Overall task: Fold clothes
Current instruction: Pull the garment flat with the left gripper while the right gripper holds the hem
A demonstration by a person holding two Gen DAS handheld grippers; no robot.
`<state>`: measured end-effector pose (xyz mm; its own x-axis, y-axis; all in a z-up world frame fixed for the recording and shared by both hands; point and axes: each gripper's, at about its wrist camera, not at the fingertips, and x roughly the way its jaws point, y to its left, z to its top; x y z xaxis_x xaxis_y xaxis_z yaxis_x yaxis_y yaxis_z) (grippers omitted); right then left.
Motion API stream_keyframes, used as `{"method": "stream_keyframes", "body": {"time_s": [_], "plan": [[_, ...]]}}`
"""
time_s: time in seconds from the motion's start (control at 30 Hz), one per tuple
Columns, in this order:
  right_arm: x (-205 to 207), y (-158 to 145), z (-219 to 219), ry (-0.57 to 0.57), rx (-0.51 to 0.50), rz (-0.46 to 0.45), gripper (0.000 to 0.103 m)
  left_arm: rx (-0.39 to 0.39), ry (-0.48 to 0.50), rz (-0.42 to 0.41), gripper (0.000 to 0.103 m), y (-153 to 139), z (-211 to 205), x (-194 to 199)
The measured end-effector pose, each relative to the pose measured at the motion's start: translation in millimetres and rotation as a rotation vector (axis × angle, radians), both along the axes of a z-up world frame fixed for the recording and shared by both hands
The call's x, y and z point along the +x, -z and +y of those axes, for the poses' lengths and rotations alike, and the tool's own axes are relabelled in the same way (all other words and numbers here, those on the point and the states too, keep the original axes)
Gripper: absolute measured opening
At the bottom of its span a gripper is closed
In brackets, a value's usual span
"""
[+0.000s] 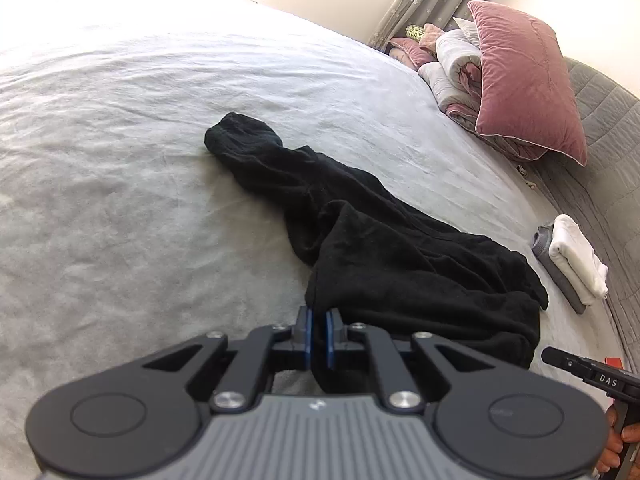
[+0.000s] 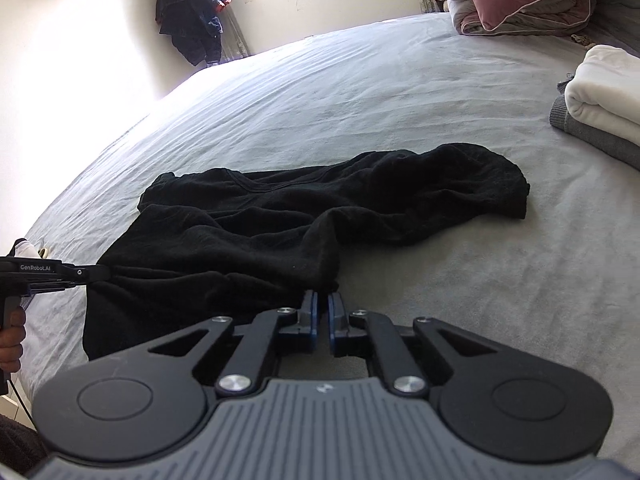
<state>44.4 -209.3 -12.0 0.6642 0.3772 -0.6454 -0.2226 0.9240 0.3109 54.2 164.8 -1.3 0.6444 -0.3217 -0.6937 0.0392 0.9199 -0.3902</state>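
A black fleece garment (image 1: pixel 400 264) lies crumpled lengthwise on the grey bed sheet (image 1: pixel 160 160), its narrow cuffed end pointing away. My left gripper (image 1: pixel 319 314) is shut on the near edge of the garment, with black cloth pinched between the blue pads. From the right wrist view the same garment (image 2: pixel 260 232) spreads across the middle. My right gripper (image 2: pixel 323 300) is shut on its near corner there. The left gripper (image 2: pixel 102 273) grips the garment's left edge. The right gripper (image 1: pixel 546 354) shows at the garment's lower right corner.
Folded white and grey clothes (image 1: pixel 576 264) (image 2: pixel 604 92) are stacked at the bed's right side. A pink pillow (image 1: pixel 524 76) leans on rolled quilts (image 1: pixel 456 64) by the headboard. A dark jacket (image 2: pixel 192 12) hangs on the far wall. A hand (image 2: pixel 12 336) holds the left gripper's handle.
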Motion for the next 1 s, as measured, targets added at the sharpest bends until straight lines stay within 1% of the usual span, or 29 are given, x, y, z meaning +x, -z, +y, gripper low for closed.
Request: {"method": "stream_keyframes", "body": {"time_s": [0.13, 0.23, 0.27, 0.3, 0.33, 0.4, 0.43, 0.63, 0.67, 0.7, 0.77, 0.9, 0.93, 0.97, 1.0], "plan": [[-11.8, -3.8, -12.5, 0.012, -0.017, -0.012, 0.002, -0.004, -0.015, -0.012, 0.007, -5.7, 17.8, -12.8], [-10.7, -1.2, -16.5, 0.019, 0.011, 0.009, 0.002, -0.009, 0.010, 0.007, 0.008, -3.8, 14.5, -11.2], [-9.3, -0.5, -15.3, 0.017, 0.021, 0.013, 0.006, -0.011, 0.018, 0.013, 0.009, -3.2, 13.4, -10.6], [-7.9, 0.3, -14.1, 0.015, 0.031, 0.018, 0.013, -0.013, 0.026, 0.020, 0.012, -2.6, 12.2, -10.1], [-6.5, 1.0, -12.9, 0.013, 0.042, 0.022, 0.014, -0.014, 0.034, 0.026, 0.016, -2.0, 11.1, -9.5], [-3.5, 0.8, -7.9, -0.001, 0.045, 0.029, 0.014, -0.034, 0.048, 0.049, 0.042, 1.6, 9.9, -9.1], [-2.8, 0.8, -6.2, -0.008, 0.045, 0.032, 0.014, -0.048, 0.055, 0.063, 0.045, 4.0, 9.7, -9.1], [5.2, 6.1, 5.1, -0.032, 0.072, 0.068, 0.017, -0.106, 0.090, 0.141, 0.045, 14.3, 10.8, -11.2], [6.0, 7.0, 7.1, -0.035, 0.075, 0.072, 0.020, -0.111, 0.096, 0.146, 0.045, 14.8, 10.9, -11.6], [6.7, 8.0, 9.2, -0.037, 0.079, 0.077, 0.028, -0.115, 0.102, 0.151, 0.045, 15.0, 10.8, -11.8], [7.6, 9.4, 12.9, -0.042, 0.083, 0.081, 0.037, -0.117, 0.114, 0.158, 0.045, 15.5, 10.1, -12.3], [7.1, 9.7, 21.4, -0.056, 0.058, 0.064, 0.037, -0.102, 0.144, 0.177, 0.043, 18.7, 2.8, -13.3], [6.6, 9.6, 23.1, -0.061, 0.046, 0.053, 0.029, -0.095, 0.151, 0.181, 0.043, 19.5, 0.6, -13.6], [6.2, 9.4, 24.8, -0.065, 0.034, 0.041, 0.014, -0.080, 0.157, 0.179, 0.040, 19.8, -2.4, -14.3], [5.5, 9.2, 26.5, -0.068, 0.019, 0.027, 0.009, -0.066, 0.163, 0.178, 0.031, 20.0, -5.3, -15.1]]}}
